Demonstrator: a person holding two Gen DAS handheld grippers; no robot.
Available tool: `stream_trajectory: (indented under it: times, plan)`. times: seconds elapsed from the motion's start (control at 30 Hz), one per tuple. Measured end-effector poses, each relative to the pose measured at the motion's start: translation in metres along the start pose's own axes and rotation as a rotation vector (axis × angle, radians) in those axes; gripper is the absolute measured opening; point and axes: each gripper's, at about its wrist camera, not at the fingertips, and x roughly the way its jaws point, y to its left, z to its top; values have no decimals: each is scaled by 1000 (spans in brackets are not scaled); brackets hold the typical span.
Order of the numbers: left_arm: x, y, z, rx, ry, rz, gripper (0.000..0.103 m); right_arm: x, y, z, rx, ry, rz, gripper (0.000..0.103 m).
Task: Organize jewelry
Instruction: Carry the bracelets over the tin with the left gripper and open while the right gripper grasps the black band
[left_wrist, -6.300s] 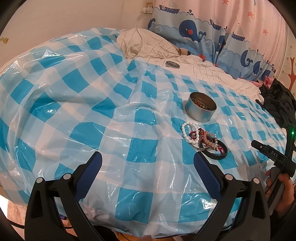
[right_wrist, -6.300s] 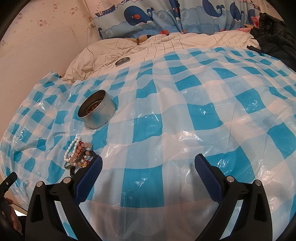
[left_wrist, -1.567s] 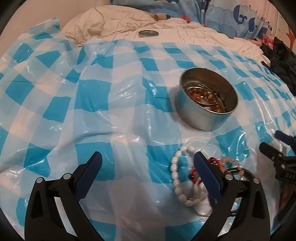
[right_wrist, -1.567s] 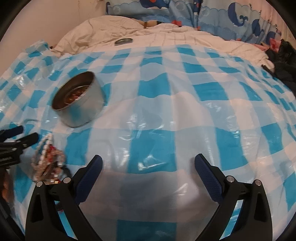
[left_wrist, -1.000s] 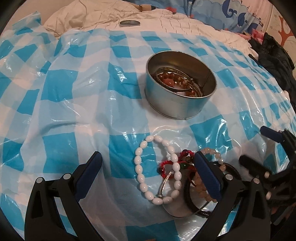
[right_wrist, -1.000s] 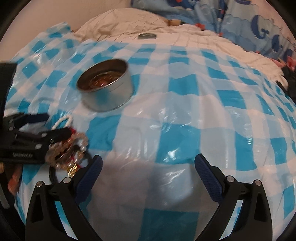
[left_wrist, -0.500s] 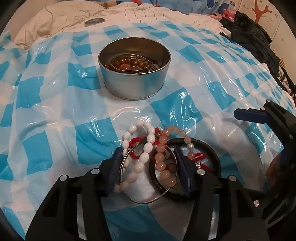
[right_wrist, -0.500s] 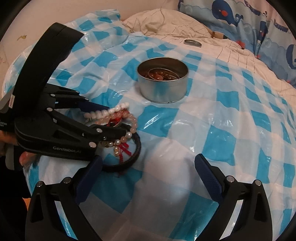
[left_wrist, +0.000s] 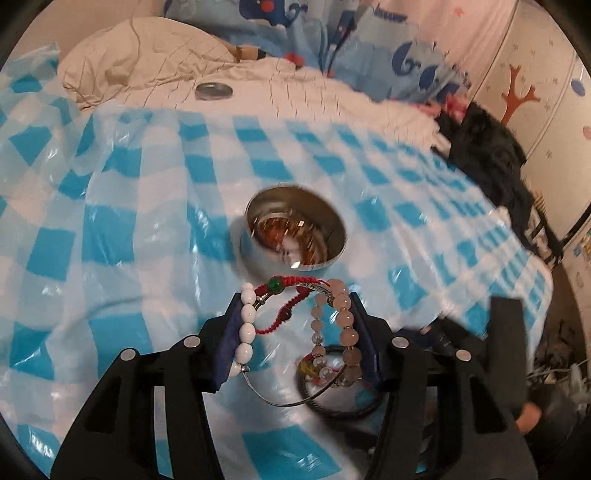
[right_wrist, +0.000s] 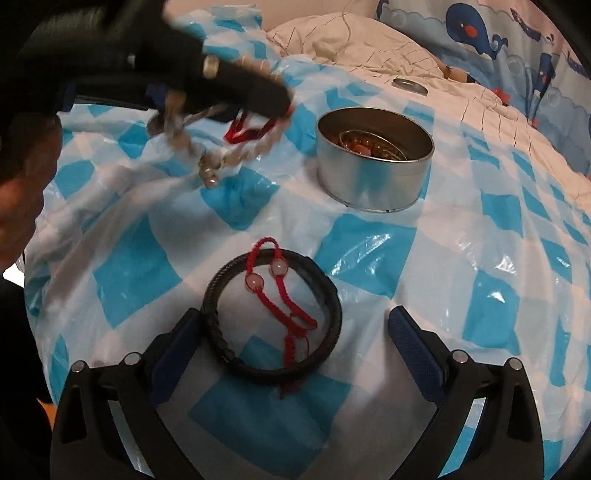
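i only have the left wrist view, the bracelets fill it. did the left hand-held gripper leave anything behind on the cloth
Observer: Yes. In the right wrist view a black braided bracelet lies flat on the checked cloth, with a red cord bracelet lying across it.
Operator: where is the right hand-held gripper
Observer: The right hand-held gripper hangs over that black bracelet, jaws closing, pads not pressing on it.
Operator: how is my bunch placed against the tin
Observer: From the right wrist view the left hand-held gripper holds the bunch of bracelets off the cloth, left of the round tin, not above its opening.
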Motion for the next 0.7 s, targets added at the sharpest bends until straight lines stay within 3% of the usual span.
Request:
stream_trajectory:
  times: [0.03,0.1,0.33,0.4,0.5,0.7]
  plan:
    - [0,-1,3,-1,-5,-7,52,0,-3,1,19,-2,10,69]
    - [1,-5,10,3,-14,-23,52,-2,-13,2,68,-3,16,59]
    - [24,-15,50,-42,-67,-146,53,-13,-36,6,196,-59,93,55]
    - [43,-9,58,-65,-30,-120,54,-19,-42,9,219,-92,99,55]
    - [66,7,58,-110,51,5,54,-30,-48,11,233,-136,86,55]
    - [27,27,57,-128,-34,45,65,-44,-53,29,224,-200,45,56]
